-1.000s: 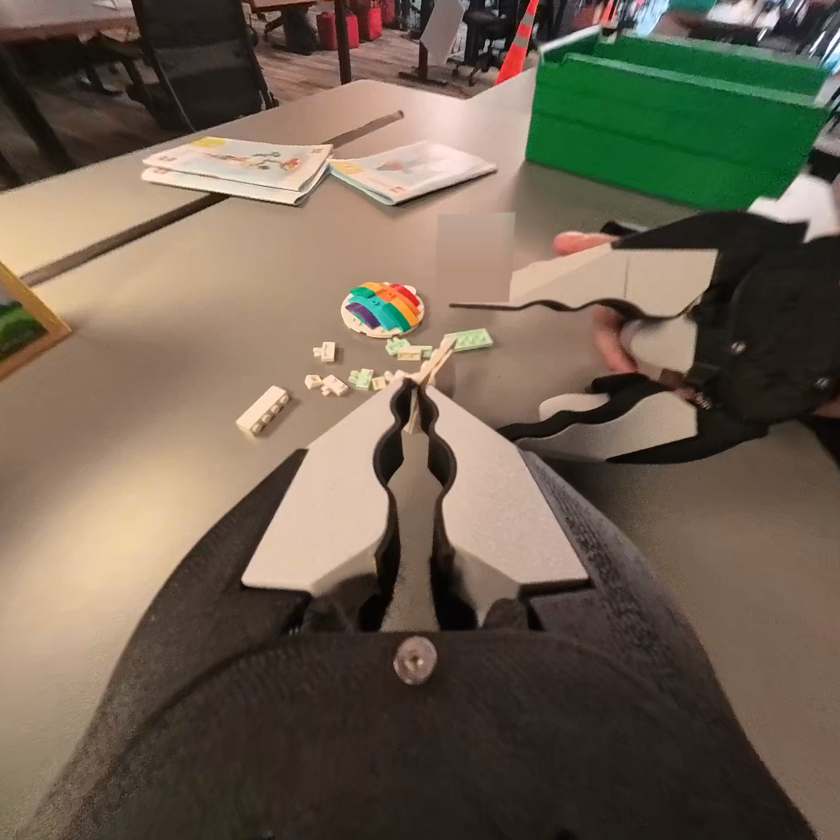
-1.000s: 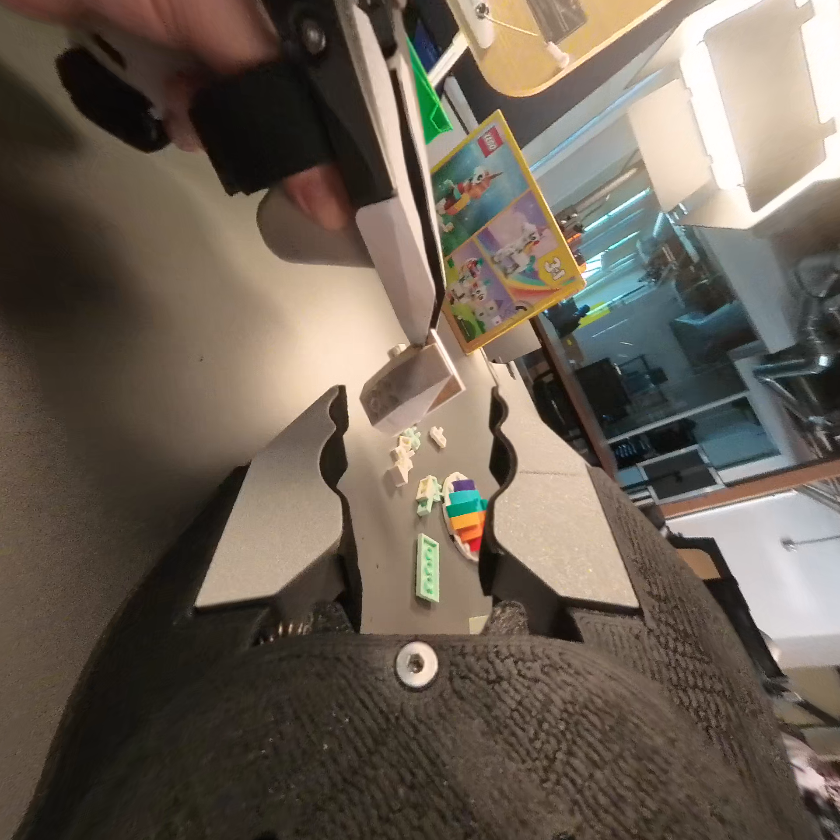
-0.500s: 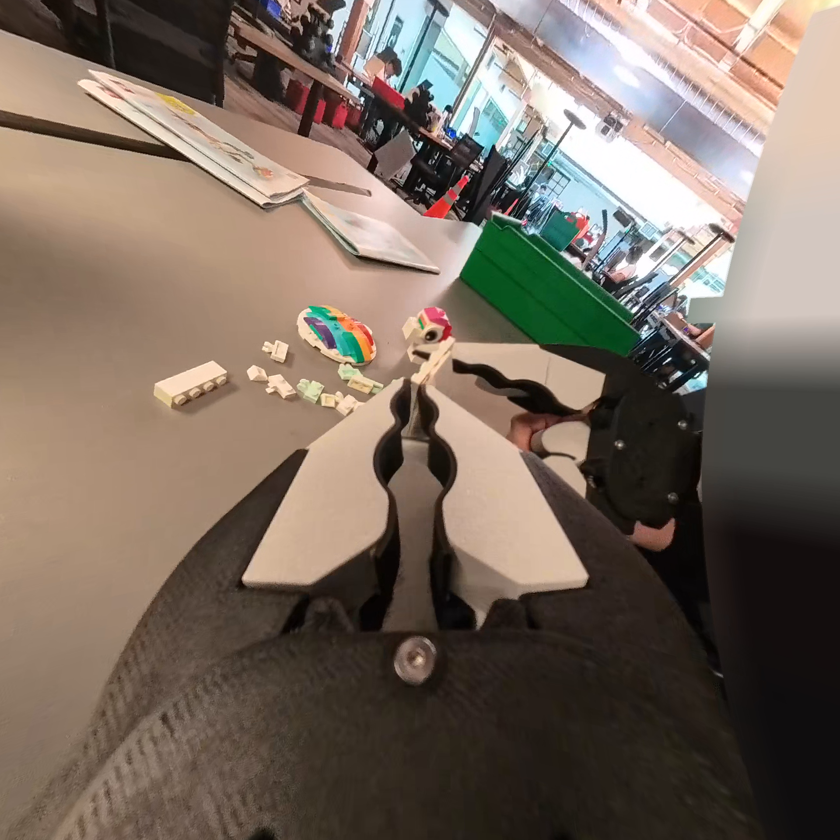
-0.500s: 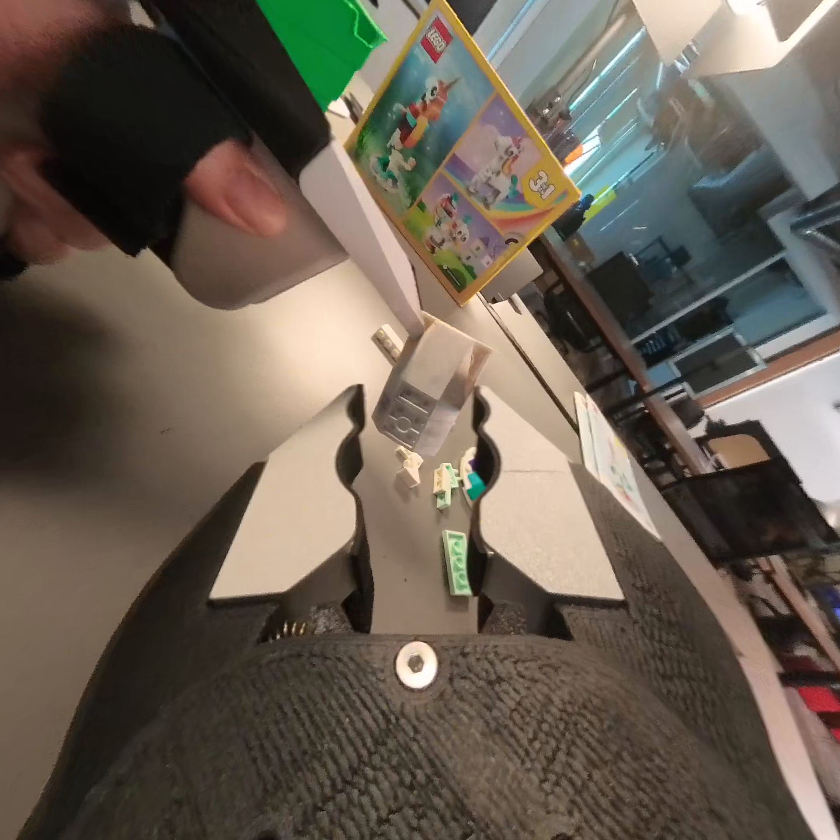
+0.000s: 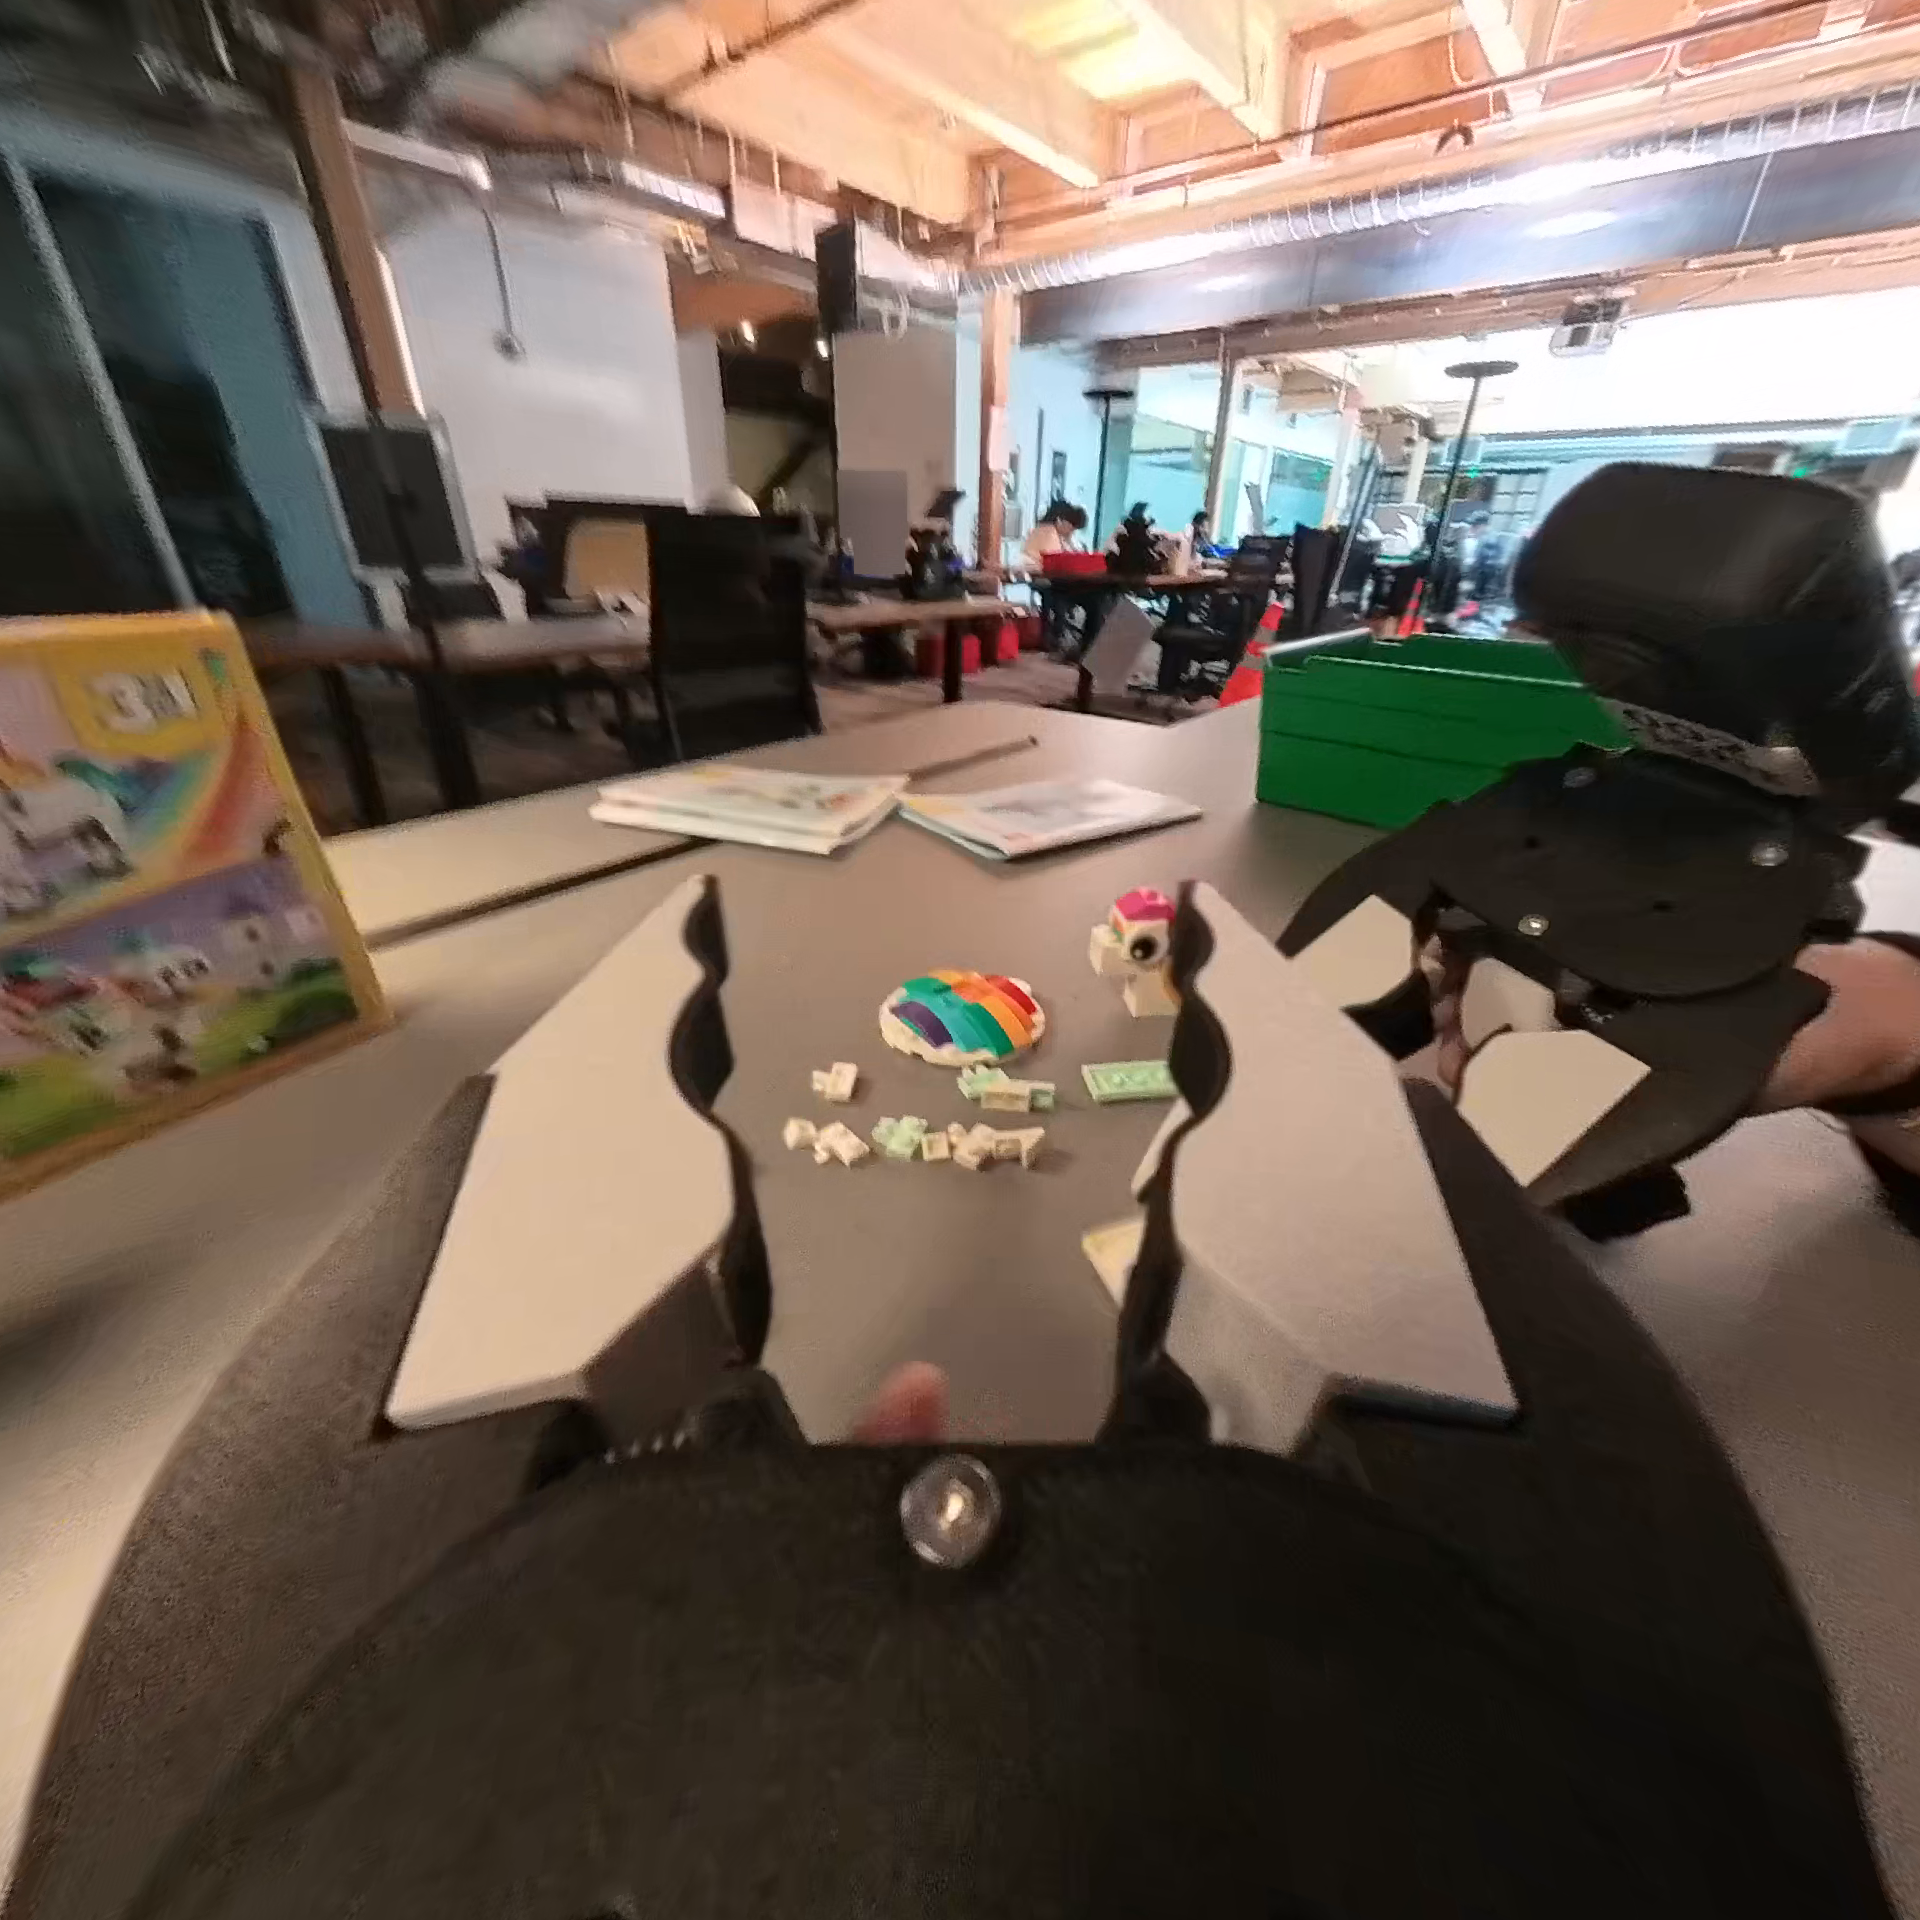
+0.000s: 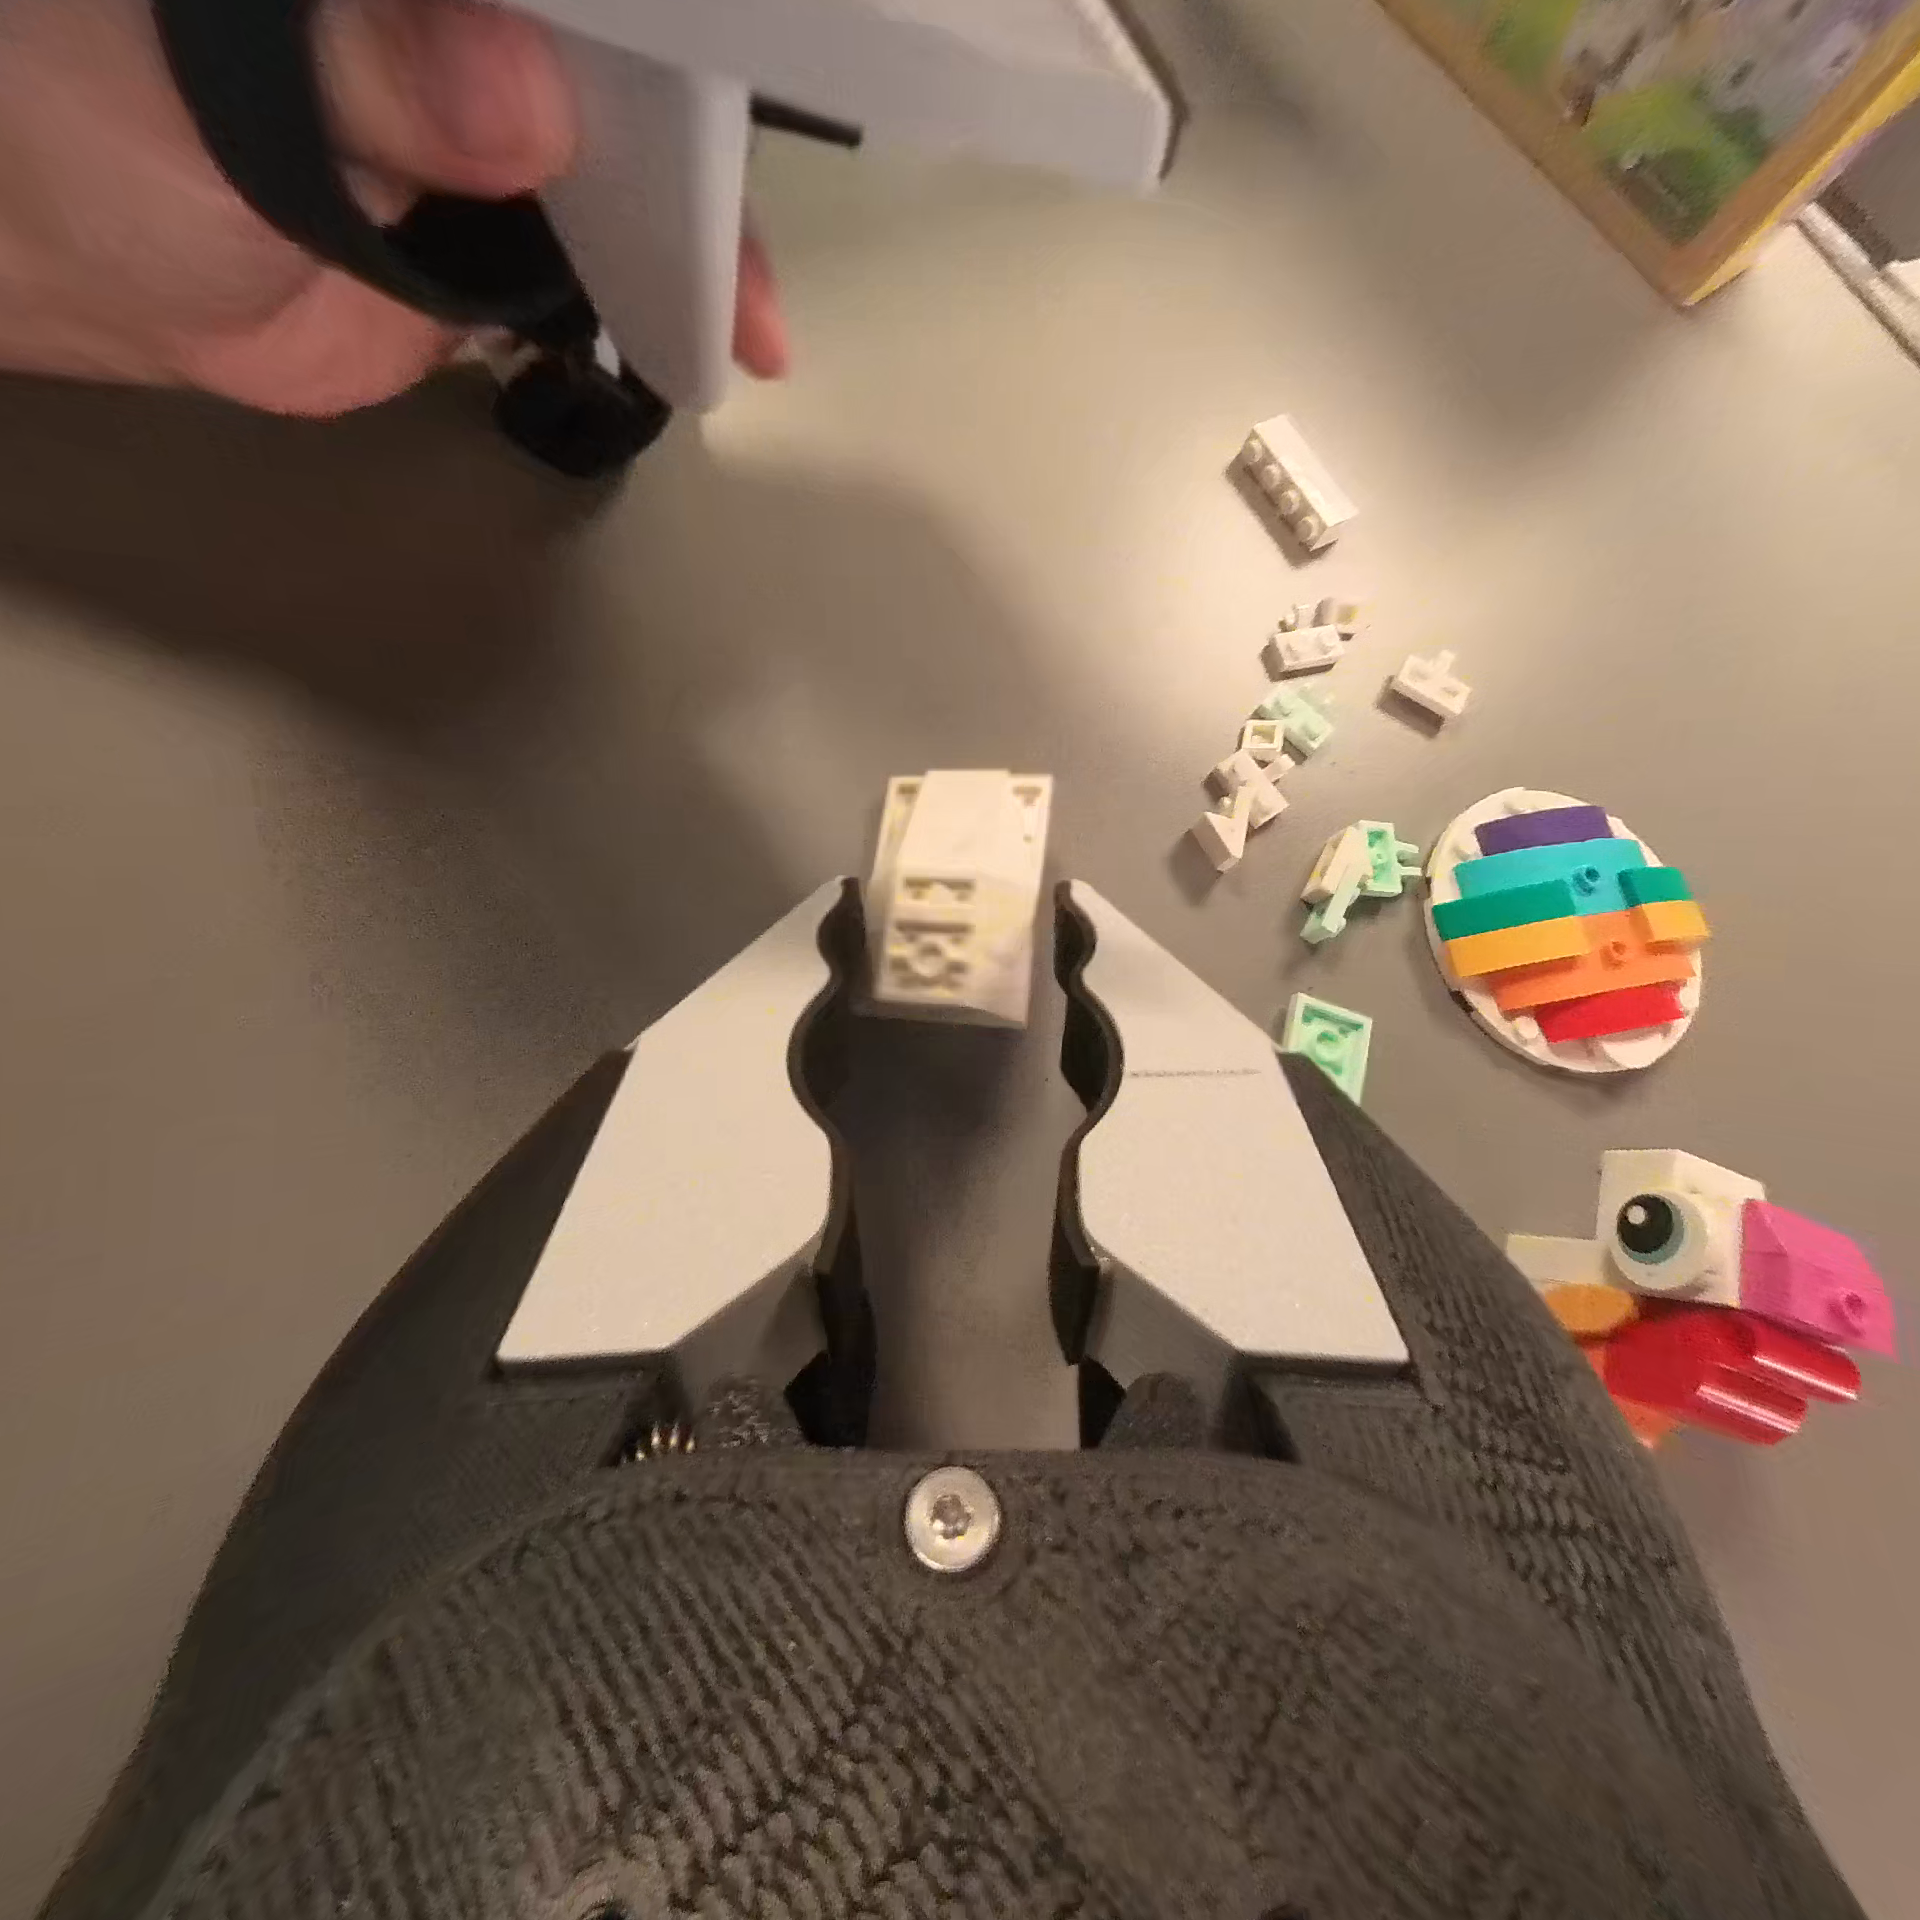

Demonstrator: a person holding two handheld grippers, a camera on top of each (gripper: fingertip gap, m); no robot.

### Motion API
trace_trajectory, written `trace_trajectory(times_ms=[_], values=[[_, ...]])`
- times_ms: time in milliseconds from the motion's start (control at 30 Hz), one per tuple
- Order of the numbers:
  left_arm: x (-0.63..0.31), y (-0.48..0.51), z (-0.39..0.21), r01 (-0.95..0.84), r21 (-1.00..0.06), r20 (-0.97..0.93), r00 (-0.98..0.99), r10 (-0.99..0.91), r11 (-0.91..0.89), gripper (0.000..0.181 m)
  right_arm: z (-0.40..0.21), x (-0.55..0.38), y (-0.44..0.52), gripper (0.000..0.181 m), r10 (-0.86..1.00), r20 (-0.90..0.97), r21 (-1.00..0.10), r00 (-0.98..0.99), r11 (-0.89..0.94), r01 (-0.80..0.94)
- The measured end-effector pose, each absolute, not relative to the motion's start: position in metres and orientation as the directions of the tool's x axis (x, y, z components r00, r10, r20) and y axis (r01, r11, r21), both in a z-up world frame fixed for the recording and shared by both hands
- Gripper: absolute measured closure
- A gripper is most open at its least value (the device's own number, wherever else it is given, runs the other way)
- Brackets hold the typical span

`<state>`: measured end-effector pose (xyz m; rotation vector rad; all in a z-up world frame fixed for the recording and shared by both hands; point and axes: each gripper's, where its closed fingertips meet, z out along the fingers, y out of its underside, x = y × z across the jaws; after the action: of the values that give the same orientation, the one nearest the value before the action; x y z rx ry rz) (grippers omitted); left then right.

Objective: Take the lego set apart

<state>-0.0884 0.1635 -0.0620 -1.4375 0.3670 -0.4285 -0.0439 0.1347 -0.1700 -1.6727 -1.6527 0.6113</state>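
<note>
My right gripper (image 6: 958,894) is shut on a white lego chunk (image 6: 961,883) and holds it above the grey table (image 6: 416,935). My left gripper (image 5: 951,904) is wide open and empty; it also shows at the top left of the right wrist view (image 6: 665,208). On the table lie a rainbow disc (image 6: 1569,925), a unicorn head with a pink and red mane (image 6: 1704,1278), a mint plate (image 6: 1330,1039), a white four-stud brick (image 6: 1294,499) and several small white and mint pieces (image 6: 1257,769).
The yellow set box (image 5: 156,883) stands at the left of the table. Two booklets (image 5: 748,805) lie at the back and a green crate (image 5: 1392,748) stands at the back right. The right gripper (image 5: 1621,914) is close on the right in the left wrist view. The left gripper's tips are roughly 12 cm from the right gripper's. Measured from the fingertips, the mint plate (image 6: 1330,1039) is 6 cm or so from the right gripper and 15 cm from the left. My left wrist view (image 5: 1108,1082) looks at it from another angle.
My left gripper has opened, let go of the white chunk and drawn back. My right gripper has closed on the chunk and turned to look down at the table.
</note>
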Motion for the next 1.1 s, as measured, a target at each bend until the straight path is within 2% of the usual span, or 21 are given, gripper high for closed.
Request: trace_trajectory(times_ms=[33, 167, 267, 400, 533, 667, 800, 933, 1100], values=[[-0.086, 0.163, -0.059, 0.044, -0.991, -0.021, 0.876, -0.483, 0.124, 0.087, -0.17, -0.046, 0.134, 0.142, 0.989, 0.129, -0.759, 0.077, 0.049, 0.649], [-0.084, 0.161, -0.051, -0.025, -0.973, -0.127, 0.888, -0.443, 0.23, 0.064, -0.168, -0.047, 0.139, 0.128, 0.986, 0.139, -0.779, 0.09, 0.053, 0.624], [-0.099, 0.163, -0.042, -0.061, -0.95, -0.171, 0.922, -0.347, 0.306, 0.054, -0.154, -0.043, 0.156, 0.127, 0.968, 0.193, -0.823, 0.158, 0.073, 0.563], [-0.115, 0.163, -0.034, -0.114, -0.923, -0.219, 0.942, -0.256, 0.369, 0.055, -0.123, -0.028, 0.19, 0.127, 0.899, 0.308, -0.884, 0.311, 0.15, 0.443], [-0.118, 0.165, -0.036, -0.16, -0.914, -0.26, 0.937, -0.234, 0.373, 0.063, -0.102, -0.004, 0.221, 0.127, 0.786, 0.446, -0.873, 0.429, 0.275, 0.403], [-0.116, 0.168, -0.043, -0.188, -0.916, -0.283, 0.929, -0.239, 0.354, 0.066, -0.105, 0.011, 0.224, 0.12, 0.798, 0.477, -0.86, 0.368, 0.336, 0.384], [-0.11, 0.168, -0.046, -0.215, -0.911, -0.313, 0.915, -0.253, 0.351, 0.069, -0.103, 0.033, 0.243, 0.117, 0.808, 0.414, -0.892, 0.419, 0.267, 0.365], [-0.104, 0.169, -0.051, -0.25, -0.906, -0.349, 0.898, -0.268, 0.342, 0.075, -0.118, 0.033, 0.244, 0.122, 0.906, 0.172, -0.932, 0.387, 0.023, 0.361], [-0.102, 0.168, -0.052, -0.254, -0.905, -0.353, 0.895, -0.272, 0.341, 0.079, -0.132, 0.033, 0.249, 0.128, 0.895, 0.152, -0.899, 0.42, -0.051, 0.435]])
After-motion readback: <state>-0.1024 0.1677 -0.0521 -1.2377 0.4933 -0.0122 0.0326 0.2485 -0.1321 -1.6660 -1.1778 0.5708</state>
